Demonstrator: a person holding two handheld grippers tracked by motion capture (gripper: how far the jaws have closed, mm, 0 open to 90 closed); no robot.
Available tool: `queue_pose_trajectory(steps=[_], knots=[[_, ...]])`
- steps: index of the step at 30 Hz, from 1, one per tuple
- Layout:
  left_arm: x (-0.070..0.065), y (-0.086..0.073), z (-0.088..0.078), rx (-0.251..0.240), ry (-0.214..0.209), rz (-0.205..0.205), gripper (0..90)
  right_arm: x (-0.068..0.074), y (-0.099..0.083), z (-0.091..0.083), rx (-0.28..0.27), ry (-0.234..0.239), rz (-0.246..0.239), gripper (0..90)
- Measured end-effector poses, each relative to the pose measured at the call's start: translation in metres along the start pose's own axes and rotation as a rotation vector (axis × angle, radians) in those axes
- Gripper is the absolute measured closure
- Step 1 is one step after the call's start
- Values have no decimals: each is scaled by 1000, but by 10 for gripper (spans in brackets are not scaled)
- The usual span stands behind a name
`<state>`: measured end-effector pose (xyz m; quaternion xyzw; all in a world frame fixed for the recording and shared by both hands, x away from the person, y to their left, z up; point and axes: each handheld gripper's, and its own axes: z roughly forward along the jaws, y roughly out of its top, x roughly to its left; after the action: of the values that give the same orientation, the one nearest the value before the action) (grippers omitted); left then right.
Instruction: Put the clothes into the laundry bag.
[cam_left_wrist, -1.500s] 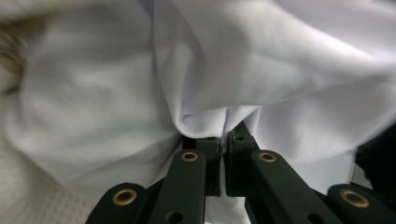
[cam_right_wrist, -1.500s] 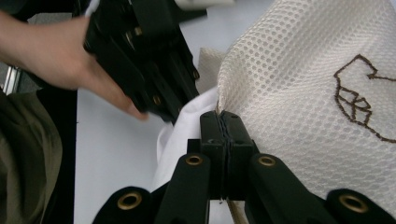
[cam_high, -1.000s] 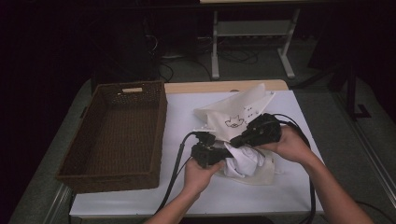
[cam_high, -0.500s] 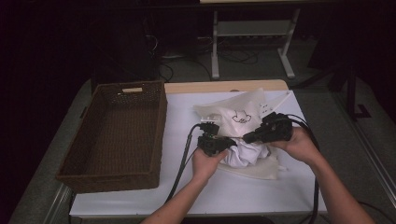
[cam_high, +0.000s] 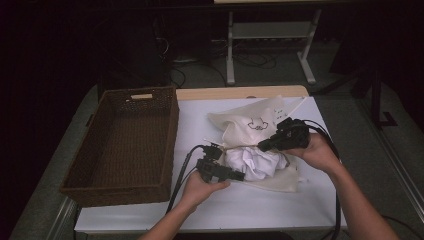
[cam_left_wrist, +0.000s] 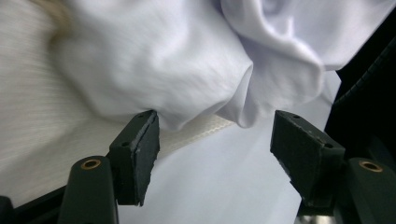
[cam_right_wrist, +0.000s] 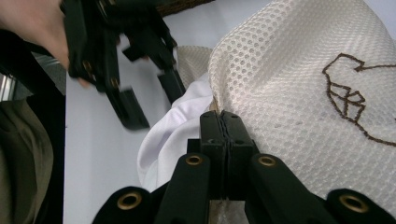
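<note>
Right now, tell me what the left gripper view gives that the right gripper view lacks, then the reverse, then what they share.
Left gripper view alone: its own jaws spread wide apart, and a woven cream strap under the cloth. Right gripper view alone: its own jaws shut on the mesh bag at its edge, the bag's brown stitched figure, the left gripper open farther off, and a hand. Both: the white cloth and the white table.
</note>
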<state>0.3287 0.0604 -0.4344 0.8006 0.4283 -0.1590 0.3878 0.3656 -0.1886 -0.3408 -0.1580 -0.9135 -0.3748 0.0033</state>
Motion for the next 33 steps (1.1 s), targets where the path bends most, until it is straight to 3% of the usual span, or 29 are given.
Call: queue_pose_trajectory(steps=[3,5,6,7,8,9,10,12,15,18,23,27,31,32,33], knots=[[1,3,14,13,-16,-11,361,2,1,1,7,-1,-6,885],[9,6,28,-22,-68,-85,413,2,0,2,10,4,-14,885],[10,7,31,-47,-68,-93,456,1,0,3,12,8,-19,885],[10,7,31,-47,-68,-93,522,1,0,3,12,8,-19,885],[11,9,31,-95,-66,-96,621,1,1,4,16,11,-20,885],[11,9,31,-95,-66,-96,705,1,1,4,16,11,-20,885],[11,10,29,-138,-53,-88,762,1,1,5,14,11,-24,885],[8,10,27,-153,-50,-73,807,1,2,4,4,15,-29,885],[4,8,22,-159,-35,-42,823,4,4,4,6,20,-33,885],[-7,-2,5,-180,-35,6,837,12,12,5,6,37,-65,886],[-23,-16,-11,-174,-58,56,842,23,22,10,-8,92,-101,886],[-26,-15,-9,-182,-67,61,844,26,24,12,4,89,-110,886],[-18,2,10,-210,-65,12,846,25,22,9,16,73,-102,885],[-15,13,19,-236,-32,3,846,25,20,6,18,73,-101,886],[-15,13,19,-236,-32,3,846,25,20,6,18,73,-101,886]])
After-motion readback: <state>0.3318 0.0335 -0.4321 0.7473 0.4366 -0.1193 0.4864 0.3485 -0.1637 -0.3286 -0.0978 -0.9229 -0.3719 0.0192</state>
